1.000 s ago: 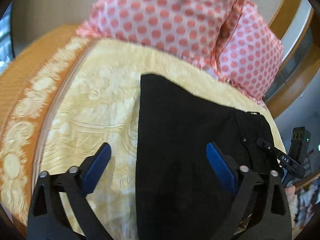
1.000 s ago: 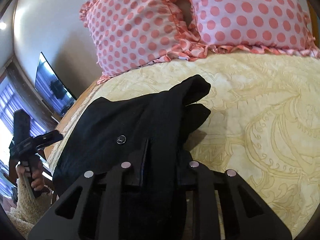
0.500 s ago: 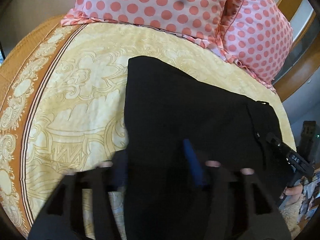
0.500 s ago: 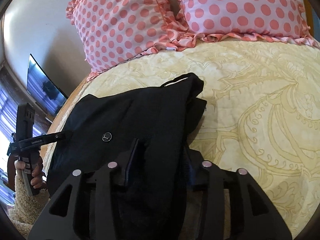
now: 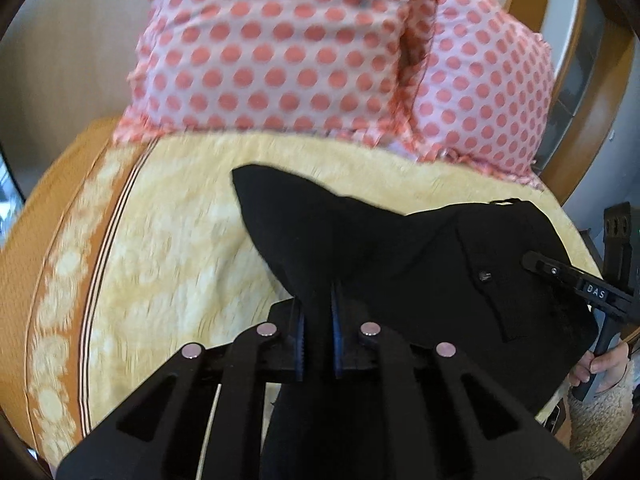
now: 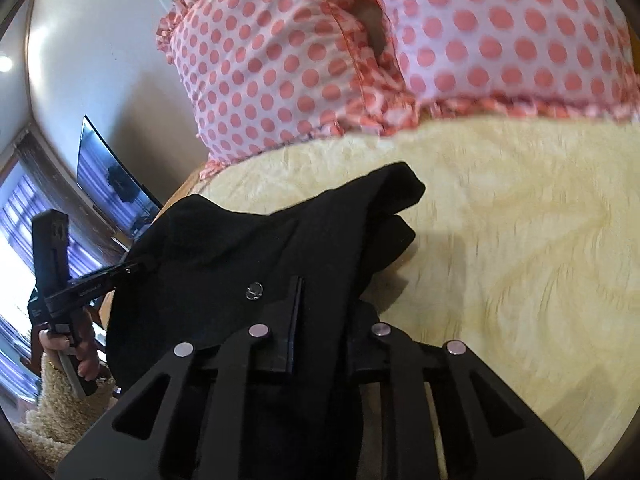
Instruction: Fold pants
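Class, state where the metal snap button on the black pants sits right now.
In the right wrist view the snap button lies on the black pants, lower centre-left, just ahead of the right tongs that clamp the fabric.

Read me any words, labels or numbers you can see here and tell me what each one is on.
"DAS": white letters on the finger of the right gripper, as seen from the left wrist view.
Pale marking on the finger of the left gripper, in the right wrist view: too small and blurred to read.
Emblem on the metal button of the black pants: not legible.
Nothing else readable.
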The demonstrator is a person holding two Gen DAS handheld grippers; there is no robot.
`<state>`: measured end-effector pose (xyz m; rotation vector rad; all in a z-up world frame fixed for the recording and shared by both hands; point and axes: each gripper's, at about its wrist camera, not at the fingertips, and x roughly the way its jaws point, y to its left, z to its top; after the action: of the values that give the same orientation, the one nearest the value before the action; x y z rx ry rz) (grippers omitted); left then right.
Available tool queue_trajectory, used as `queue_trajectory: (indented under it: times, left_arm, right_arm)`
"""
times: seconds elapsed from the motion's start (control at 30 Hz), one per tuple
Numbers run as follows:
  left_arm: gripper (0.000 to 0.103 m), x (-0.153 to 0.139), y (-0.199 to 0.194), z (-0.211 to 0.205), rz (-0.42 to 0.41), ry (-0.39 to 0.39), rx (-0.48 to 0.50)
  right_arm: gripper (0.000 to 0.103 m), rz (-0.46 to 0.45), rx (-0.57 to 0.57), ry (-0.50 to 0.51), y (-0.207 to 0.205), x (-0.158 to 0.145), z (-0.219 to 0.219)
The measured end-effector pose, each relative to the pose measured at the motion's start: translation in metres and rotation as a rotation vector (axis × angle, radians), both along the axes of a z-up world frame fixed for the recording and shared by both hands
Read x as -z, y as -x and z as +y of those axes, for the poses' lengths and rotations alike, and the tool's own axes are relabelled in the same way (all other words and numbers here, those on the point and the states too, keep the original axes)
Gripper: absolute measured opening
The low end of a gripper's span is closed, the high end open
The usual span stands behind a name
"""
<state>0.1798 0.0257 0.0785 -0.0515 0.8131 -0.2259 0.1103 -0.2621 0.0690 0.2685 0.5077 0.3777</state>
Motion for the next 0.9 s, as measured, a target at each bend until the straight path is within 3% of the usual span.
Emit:
queue_trajectory:
  times: [0.17,0.27,0.4,0.5,0.6,0.63,0.7,0.77,0.83,0.9]
  left_arm:
    - [0.01,-0.026,-0.04,-0.026,-0.124,-0.027,-0.024]
    - [0.01,-0.021,-0.073,-0.03,-0.127,-0.054,-0.062]
    - [0.012,0.024,-0.128,-0.024,0.053,-0.049,-0.12]
    - [0.024,0.048,-0.141,-0.017,0.121,-0.038,-0.162]
    - [0.04,0.045,-0.136,0.0,0.147,0.005,-0.21]
    - [0.045,0.039,-0.13,0.006,0.13,0.003,-0.24]
    - [0.056,0.023,-0.113,0.011,0.061,-0.069,-0.319]
    - [0.069,0.006,-0.087,0.006,-0.031,-0.129,-0.33]
    - [0.078,-0.004,-0.058,-0.009,-0.079,-0.109,-0.234]
    - [0.083,-0.004,-0.039,-0.029,-0.071,-0.091,-0.128]
  right_arm:
    - [0.016,-0.095,0.061,0.011,-0.027,-0.038,-0.014]
    - [0.016,-0.109,0.126,0.019,-0.051,-0.042,-0.027]
    - [0.016,0.037,0.175,0.051,-0.099,-0.014,-0.036]
    - [0.022,0.109,0.216,0.073,-0.115,0.002,-0.039]
    - [0.048,0.111,0.278,0.153,-0.105,-0.002,-0.037]
    - [0.064,0.099,0.333,0.2,-0.097,-0.006,-0.036]
    - [0.065,0.01,0.426,0.278,-0.071,-0.018,-0.033]
    - [0.065,-0.087,0.446,0.332,-0.046,-0.025,-0.026]
    - [0.065,-0.126,0.336,0.324,-0.027,-0.026,-0.009]
    - [0.065,-0.093,0.228,0.334,-0.022,-0.015,0.012]
